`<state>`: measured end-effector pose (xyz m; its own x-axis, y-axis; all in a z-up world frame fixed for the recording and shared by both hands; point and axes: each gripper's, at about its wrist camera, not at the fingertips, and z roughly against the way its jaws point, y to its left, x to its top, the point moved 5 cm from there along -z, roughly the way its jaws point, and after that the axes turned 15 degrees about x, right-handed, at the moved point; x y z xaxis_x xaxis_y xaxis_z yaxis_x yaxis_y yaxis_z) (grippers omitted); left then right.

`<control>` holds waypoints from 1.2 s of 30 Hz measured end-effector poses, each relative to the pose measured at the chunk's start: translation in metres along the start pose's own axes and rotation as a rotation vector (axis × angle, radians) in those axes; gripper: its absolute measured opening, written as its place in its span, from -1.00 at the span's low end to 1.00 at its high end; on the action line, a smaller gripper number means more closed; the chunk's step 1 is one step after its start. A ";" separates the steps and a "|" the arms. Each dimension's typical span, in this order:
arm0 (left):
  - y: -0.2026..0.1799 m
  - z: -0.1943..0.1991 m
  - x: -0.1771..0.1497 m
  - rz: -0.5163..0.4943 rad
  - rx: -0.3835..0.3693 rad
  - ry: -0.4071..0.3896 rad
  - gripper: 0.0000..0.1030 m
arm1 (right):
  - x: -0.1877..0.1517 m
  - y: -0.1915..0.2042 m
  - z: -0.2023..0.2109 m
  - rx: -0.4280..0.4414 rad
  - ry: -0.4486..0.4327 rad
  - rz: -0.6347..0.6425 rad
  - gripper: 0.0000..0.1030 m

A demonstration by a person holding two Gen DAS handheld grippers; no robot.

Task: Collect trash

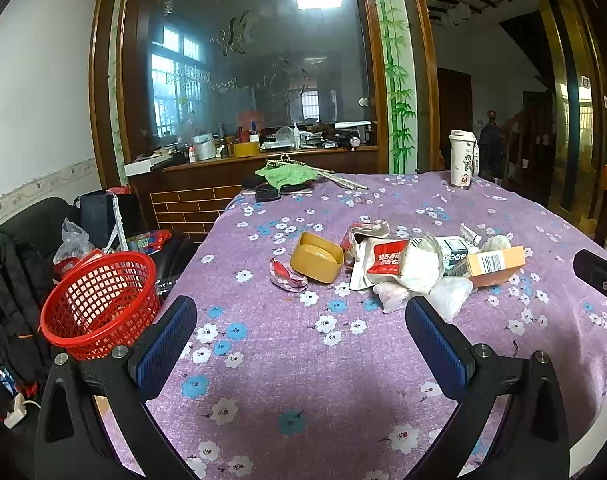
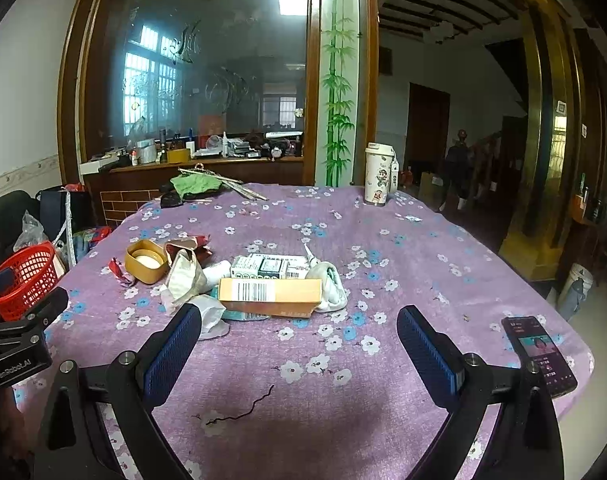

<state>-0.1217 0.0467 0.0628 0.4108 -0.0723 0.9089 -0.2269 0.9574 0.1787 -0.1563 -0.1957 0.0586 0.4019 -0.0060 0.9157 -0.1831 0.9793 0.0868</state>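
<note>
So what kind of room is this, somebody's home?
Most likely a lived-in home dining room: a table under a floral cloth, a tumbler on it, and a cluttered wooden counter behind.

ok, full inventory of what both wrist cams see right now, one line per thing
basket: 1, red mesh, off the table's left edge
yellow tub: 1, mustard, left of the trash pile
red wrapper: 1, red and silver, crumpled, left of the tub
orange box: 1, barcode up, front of the pile
white pouch: 1, white with red label, mid pile
small carton: 1, white and dark, behind the orange box
tumbler: 1, white, far edge of table
green cloth: 1, far left corner
phone: 1, black, screen lit, right edge
tablecloth: 1, purple floral
left tongs: open, empty
right tongs: open, empty
</note>
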 end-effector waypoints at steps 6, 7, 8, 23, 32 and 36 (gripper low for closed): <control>0.003 0.004 0.003 0.012 0.004 -0.003 1.00 | 0.006 0.001 0.011 0.007 -0.032 -0.005 0.94; 0.003 0.005 0.003 0.013 0.005 -0.005 1.00 | 0.006 0.001 0.011 0.010 -0.029 -0.006 0.94; 0.003 0.006 0.004 0.012 0.005 -0.007 1.00 | 0.005 0.001 0.012 0.012 -0.026 -0.006 0.94; 0.002 0.011 0.004 0.008 0.007 -0.009 1.00 | 0.005 0.007 0.014 0.026 -0.018 -0.006 0.94; 0.003 0.009 0.002 -0.001 0.007 -0.003 1.00 | 0.002 0.004 0.011 0.029 -0.005 -0.015 0.94; 0.003 0.008 0.000 -0.004 0.008 0.000 1.00 | 0.002 0.004 0.008 0.029 0.002 -0.019 0.94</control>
<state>-0.1292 0.0478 0.0663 0.4118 -0.0762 0.9081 -0.2320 0.9549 0.1853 -0.1637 -0.1939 0.0636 0.4077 -0.0245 0.9128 -0.2015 0.9726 0.1161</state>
